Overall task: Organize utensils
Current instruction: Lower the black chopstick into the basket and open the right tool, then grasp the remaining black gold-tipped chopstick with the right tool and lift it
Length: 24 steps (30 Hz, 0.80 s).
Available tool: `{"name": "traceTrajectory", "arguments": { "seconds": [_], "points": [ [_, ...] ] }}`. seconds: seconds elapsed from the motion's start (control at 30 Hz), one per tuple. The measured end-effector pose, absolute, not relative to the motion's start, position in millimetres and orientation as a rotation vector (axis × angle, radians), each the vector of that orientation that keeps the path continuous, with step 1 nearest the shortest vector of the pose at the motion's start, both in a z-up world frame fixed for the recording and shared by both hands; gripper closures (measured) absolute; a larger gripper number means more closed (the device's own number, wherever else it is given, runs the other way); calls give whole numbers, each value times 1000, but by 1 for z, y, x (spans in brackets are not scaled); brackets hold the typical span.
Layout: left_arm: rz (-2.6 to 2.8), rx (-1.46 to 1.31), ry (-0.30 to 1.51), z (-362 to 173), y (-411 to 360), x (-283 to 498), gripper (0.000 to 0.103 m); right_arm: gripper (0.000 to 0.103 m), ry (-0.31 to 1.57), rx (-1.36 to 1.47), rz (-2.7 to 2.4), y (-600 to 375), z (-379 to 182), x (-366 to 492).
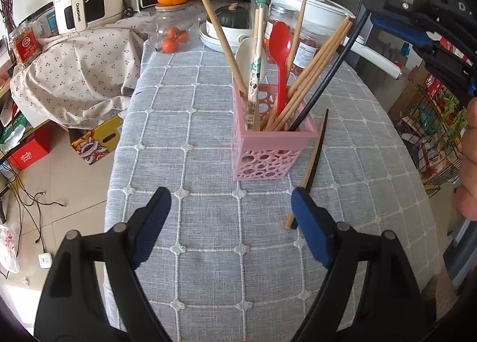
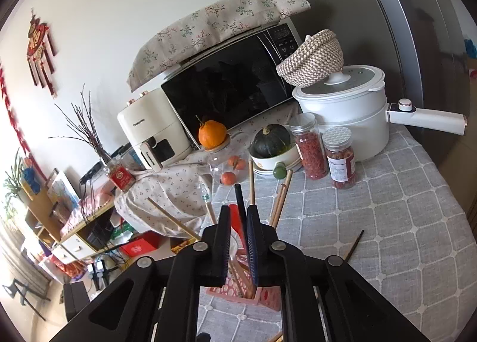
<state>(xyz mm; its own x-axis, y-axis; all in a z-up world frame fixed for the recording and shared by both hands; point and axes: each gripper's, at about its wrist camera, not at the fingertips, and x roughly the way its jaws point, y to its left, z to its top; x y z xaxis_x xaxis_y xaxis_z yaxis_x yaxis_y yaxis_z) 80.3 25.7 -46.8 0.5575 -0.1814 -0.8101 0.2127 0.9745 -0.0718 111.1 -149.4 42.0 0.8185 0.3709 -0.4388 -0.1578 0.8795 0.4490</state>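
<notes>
A pink cut-out utensil holder (image 1: 262,160) (image 2: 268,294) stands on the grey checked tablecloth (image 1: 193,121). It holds several wooden chopsticks, a red spoon (image 1: 280,43), a white spoon (image 1: 247,55) and a wrapped pair (image 1: 256,58). A black chopstick (image 1: 322,79) (image 2: 238,195) leans in the holder, its top between the pads of my right gripper (image 1: 371,10) (image 2: 238,207), which stand slightly apart around it. My left gripper (image 1: 230,195) hangs wide open and empty in front of the holder. A wooden chopstick (image 1: 310,169) and a black one (image 1: 320,145) lie beside its right finger.
Behind the holder stand two jars (image 2: 340,160), stacked bowls with a dark squash (image 2: 271,139), a glass jar of oranges (image 1: 173,40), a white pot (image 2: 342,109) and a microwave (image 2: 232,85). The table edge drops off at left (image 1: 116,163). A hand (image 1: 469,163) is at the right.
</notes>
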Motion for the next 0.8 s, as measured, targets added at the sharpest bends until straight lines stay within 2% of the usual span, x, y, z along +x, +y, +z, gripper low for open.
{"name": "traceTrajectory", "arguments": {
  "seconds": [0.13,0.37,0.53,0.8],
  "points": [
    [-234,30,951,-47,26,82,20,60,506,414,296,-158,54,99],
    [-241,-8,946,-47,24,84,20,37,499,404,217,-189,59,82],
    [-245,-37,950,-51,19,86,20,32,627,374,89,-213,18,90],
    [-242,-17,954,-58,4,87,20,31,843,281,-36,-218,-56,119]
  ]
}}
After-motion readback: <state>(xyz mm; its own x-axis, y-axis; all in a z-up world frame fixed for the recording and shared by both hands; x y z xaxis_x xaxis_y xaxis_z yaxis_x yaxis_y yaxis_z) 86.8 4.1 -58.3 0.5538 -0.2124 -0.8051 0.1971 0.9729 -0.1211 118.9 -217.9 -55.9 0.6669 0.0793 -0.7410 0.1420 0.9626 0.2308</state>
